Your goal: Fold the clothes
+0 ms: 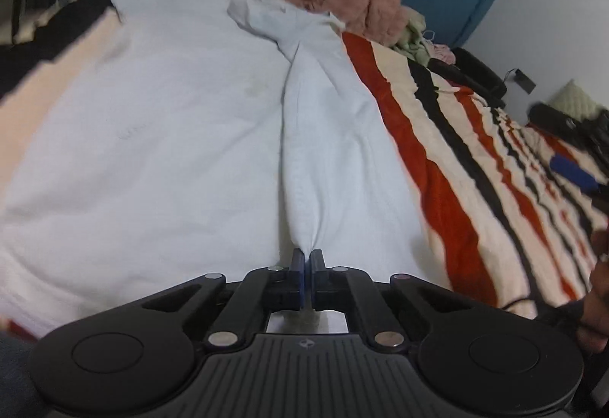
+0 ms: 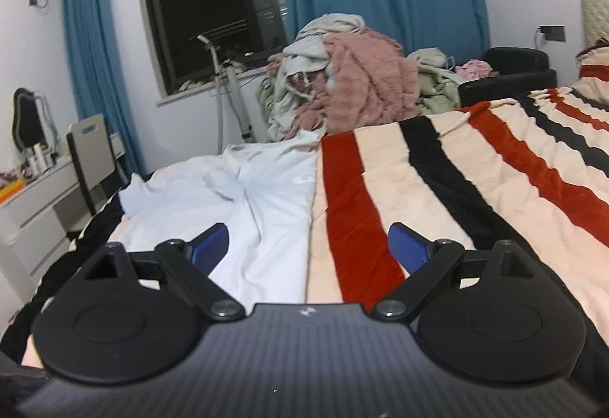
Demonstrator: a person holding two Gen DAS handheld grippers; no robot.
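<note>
A bedroom with blue curtains and a dark window; the bed carries a striped blanket. A white garment lies spread toward the bed's left edge, with a clothes heap at the far edge. The left gripper has its jaws clamped on a pinched ridge of the white cloth. The right gripper hovers, jaws apart, empty. Judged best: draw the pinch low and steadily across, keeping the fold line straight, with the right gripper pinning the opposite edge.
</note>
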